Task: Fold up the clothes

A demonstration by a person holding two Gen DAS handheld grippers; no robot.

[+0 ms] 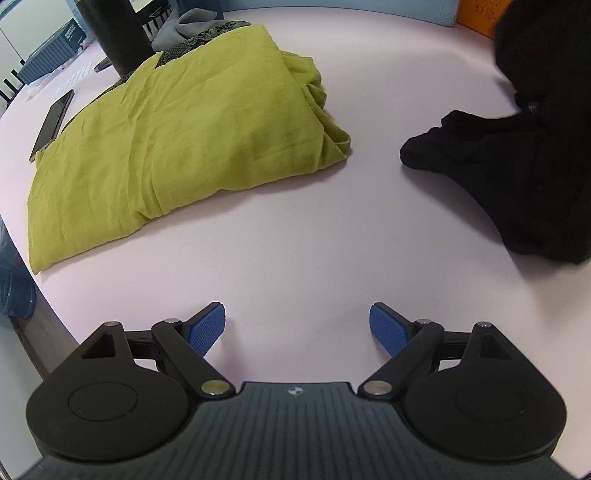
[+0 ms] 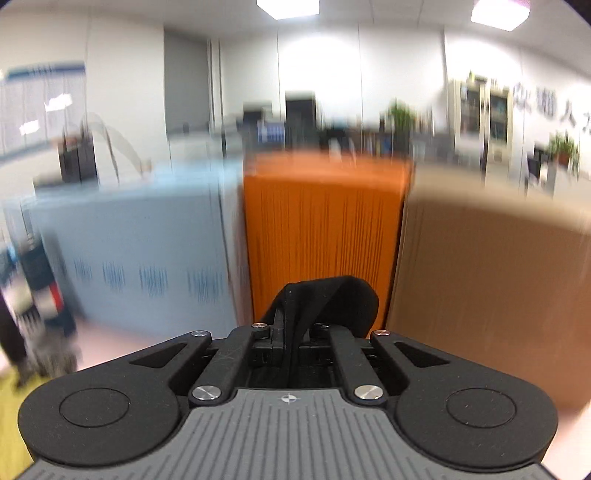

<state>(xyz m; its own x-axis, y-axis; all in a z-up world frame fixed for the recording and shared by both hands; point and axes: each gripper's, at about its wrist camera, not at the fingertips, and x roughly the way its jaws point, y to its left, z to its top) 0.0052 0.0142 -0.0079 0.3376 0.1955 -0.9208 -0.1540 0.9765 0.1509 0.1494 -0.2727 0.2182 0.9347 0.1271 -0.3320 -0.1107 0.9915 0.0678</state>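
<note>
In the left wrist view my left gripper point(image 1: 297, 325) is open and empty, low over the pale pink table point(image 1: 295, 240). A folded yellow-green garment point(image 1: 177, 140) lies ahead to the left. A black garment point(image 1: 517, 158) lies at the right and rises out of the top right corner. In the right wrist view my right gripper point(image 2: 291, 332) is shut on a fold of the black garment point(image 2: 332, 299), held up in the air. That view is blurred.
A phone point(image 1: 51, 123), a black cylinder point(image 1: 114, 33) and grey and patterned cloth point(image 1: 188, 27) lie behind the green garment. Light blue point(image 2: 147, 251), orange point(image 2: 321, 236) and brown point(image 2: 491, 280) boxes stand along the table's far edge.
</note>
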